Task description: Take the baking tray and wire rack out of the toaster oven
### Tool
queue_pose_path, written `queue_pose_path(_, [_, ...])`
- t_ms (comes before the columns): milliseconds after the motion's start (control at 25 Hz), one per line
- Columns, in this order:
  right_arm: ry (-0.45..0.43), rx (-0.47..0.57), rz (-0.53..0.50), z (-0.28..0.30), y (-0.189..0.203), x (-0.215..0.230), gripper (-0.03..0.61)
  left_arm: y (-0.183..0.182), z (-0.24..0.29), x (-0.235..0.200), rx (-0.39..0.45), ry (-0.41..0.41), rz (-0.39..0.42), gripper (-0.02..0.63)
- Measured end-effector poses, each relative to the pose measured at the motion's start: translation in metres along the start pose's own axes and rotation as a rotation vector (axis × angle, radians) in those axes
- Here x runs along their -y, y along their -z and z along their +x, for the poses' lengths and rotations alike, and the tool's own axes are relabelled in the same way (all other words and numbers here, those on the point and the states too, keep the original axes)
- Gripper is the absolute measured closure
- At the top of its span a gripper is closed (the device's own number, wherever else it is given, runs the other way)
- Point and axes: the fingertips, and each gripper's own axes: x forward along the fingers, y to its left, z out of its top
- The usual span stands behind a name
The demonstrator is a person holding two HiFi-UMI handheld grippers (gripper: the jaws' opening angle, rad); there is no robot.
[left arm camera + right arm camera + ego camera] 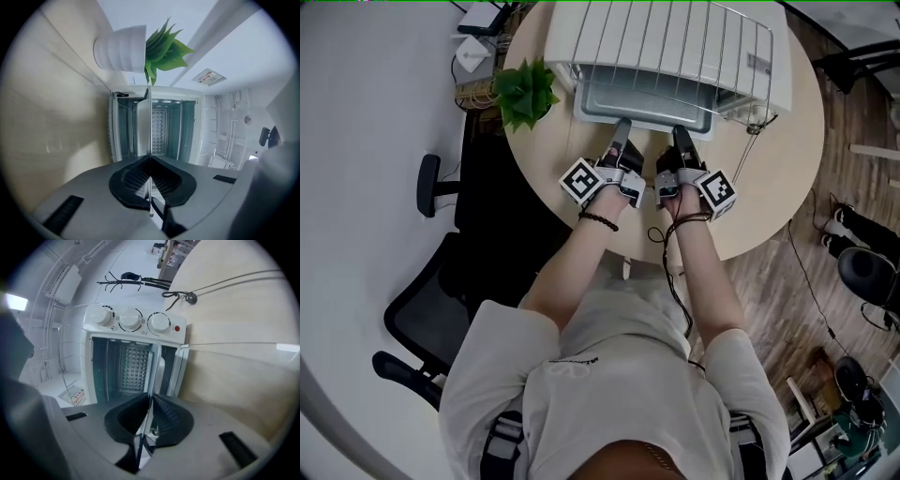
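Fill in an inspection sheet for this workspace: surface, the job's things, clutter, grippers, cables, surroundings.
Surface: round pale wooden table.
Job's things: baking tray sticking out of the open white toaster oven; wire rack lying on the oven's top.
Clutter: potted plant beside the oven.
Grippers: left hand-held gripper and right hand-held gripper both shut on the tray's near rim.
Cables: thin cable across the table beside the oven; white adapters past the table's edge.
Surroundings: black office chair, wood floor, someone's shoes.
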Motion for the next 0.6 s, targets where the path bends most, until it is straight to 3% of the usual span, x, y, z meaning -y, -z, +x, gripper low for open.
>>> queue_pose_path(600, [0.001,-0.073,0.004,-0.079,0.030,-0.003,0.542,0.031,-0.074,0.027,-0.011,-0.002,0.057,0.610])
